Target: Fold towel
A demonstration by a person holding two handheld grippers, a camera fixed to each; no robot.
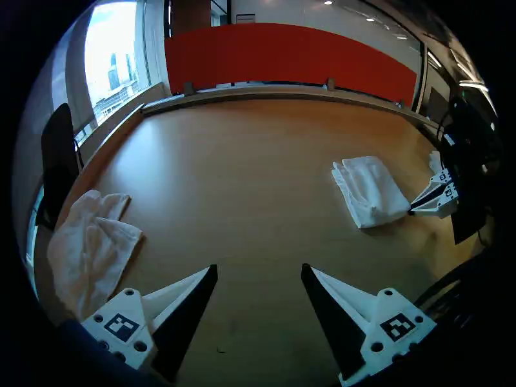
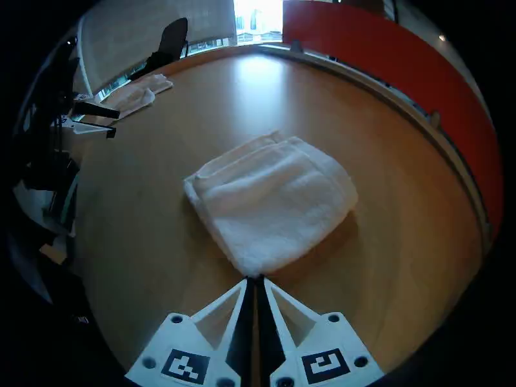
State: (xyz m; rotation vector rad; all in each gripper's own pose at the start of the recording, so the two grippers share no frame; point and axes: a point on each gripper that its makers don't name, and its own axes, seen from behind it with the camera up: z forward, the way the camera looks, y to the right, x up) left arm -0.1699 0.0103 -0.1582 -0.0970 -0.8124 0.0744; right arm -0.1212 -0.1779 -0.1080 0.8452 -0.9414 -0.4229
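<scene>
A white towel point(image 1: 371, 190) point(image 2: 271, 200) lies folded into a thick rectangle on the wooden table point(image 1: 245, 161) point(image 2: 400, 213). My right gripper point(image 2: 256, 280) is shut, its tips right at the towel's near corner, which lies flat; nothing shows between the fingers. The left gripper view has the right gripper point(image 1: 413, 208) at that same corner. My left gripper point(image 1: 258, 267) stands open above bare table, well apart from the folded towel, with nothing between its fingers. Far off at the left of the right gripper view, the left gripper point(image 2: 116, 124) is open as well.
A second white towel point(image 1: 90, 248) point(image 2: 138, 93) lies crumpled near the table's edge by the window. A dark chair point(image 1: 58, 161) point(image 2: 171, 35) stands beyond that edge. A red partition point(image 1: 290, 55) point(image 2: 400, 71) runs along the table's far side.
</scene>
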